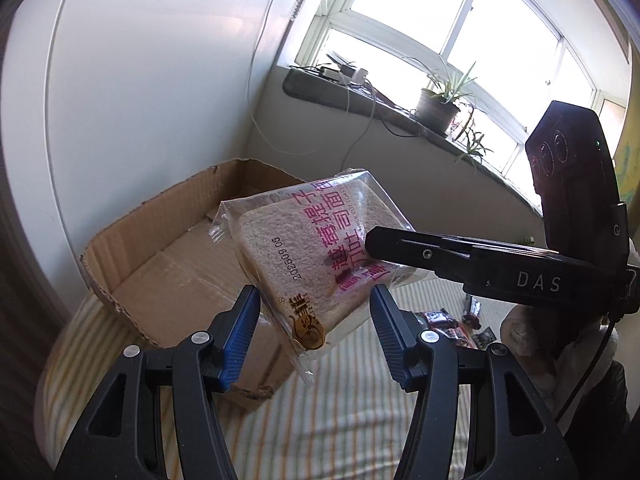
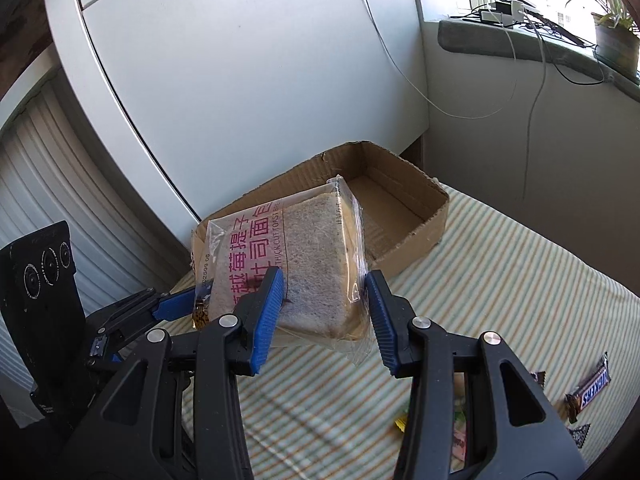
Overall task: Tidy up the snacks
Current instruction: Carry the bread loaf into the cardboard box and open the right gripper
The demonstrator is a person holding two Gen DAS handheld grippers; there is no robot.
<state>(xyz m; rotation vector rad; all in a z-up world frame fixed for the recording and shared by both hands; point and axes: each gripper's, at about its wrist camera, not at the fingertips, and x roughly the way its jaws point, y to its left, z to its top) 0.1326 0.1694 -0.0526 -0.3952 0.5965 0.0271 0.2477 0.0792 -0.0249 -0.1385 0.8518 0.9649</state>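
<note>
Striped-cloth counter [image 2: 500,280] carries an open cardboard box [image 2: 420,216] at 12 o'clock in the right wrist view, w/ a Snickers bar [image 2: 592,390] lying at 4 o'clock, well apart from the box. Bagged toast slice [image 2: 316,268] is up in the air in front of the box, tilted, lower edge toward the cams. Right gripper [image 2: 324,304] jaws grasp the bag across its sides, pads touching wrap; left gripper [image 1: 316,320] jaws sit either side of the bag's bottom corner at 6 o'clock in its own view, can't tell if they pinch it.
</note>
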